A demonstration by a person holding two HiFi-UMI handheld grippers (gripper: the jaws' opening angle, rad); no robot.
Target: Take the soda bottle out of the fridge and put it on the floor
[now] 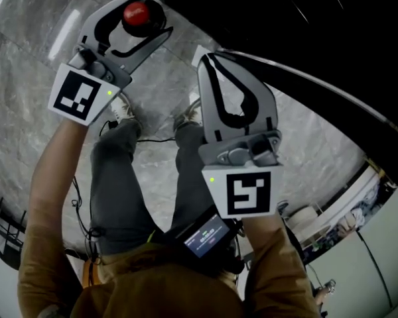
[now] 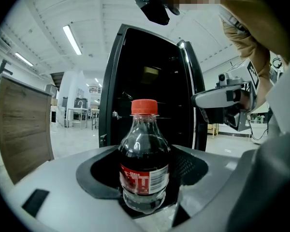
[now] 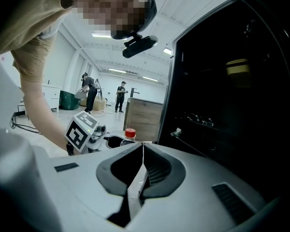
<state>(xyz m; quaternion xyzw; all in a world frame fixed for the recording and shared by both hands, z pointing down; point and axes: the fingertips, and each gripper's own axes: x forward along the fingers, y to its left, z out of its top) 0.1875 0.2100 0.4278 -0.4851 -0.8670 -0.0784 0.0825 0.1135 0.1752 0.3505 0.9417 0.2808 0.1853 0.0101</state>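
Note:
A small soda bottle (image 2: 144, 166) with dark drink, a red label and a red cap (image 1: 136, 13) stands upright between the jaws of my left gripper (image 1: 134, 28), which is shut on its body. It hangs above the grey marble floor (image 1: 33, 38), in front of the dark open fridge (image 2: 152, 91). My right gripper (image 1: 235, 88) is beside it to the right, jaws shut with nothing between them, close to the fridge's lower edge (image 1: 305, 78). From the right gripper view the bottle's cap (image 3: 130, 133) and the left gripper (image 3: 94, 134) show at lower left.
The person's legs and shoes (image 1: 123, 108) stand on the floor below the grippers, with a cable trailing. The fridge's open door (image 3: 222, 81) fills the right. A wooden cabinet (image 3: 144, 117) and people stand far off in the hall.

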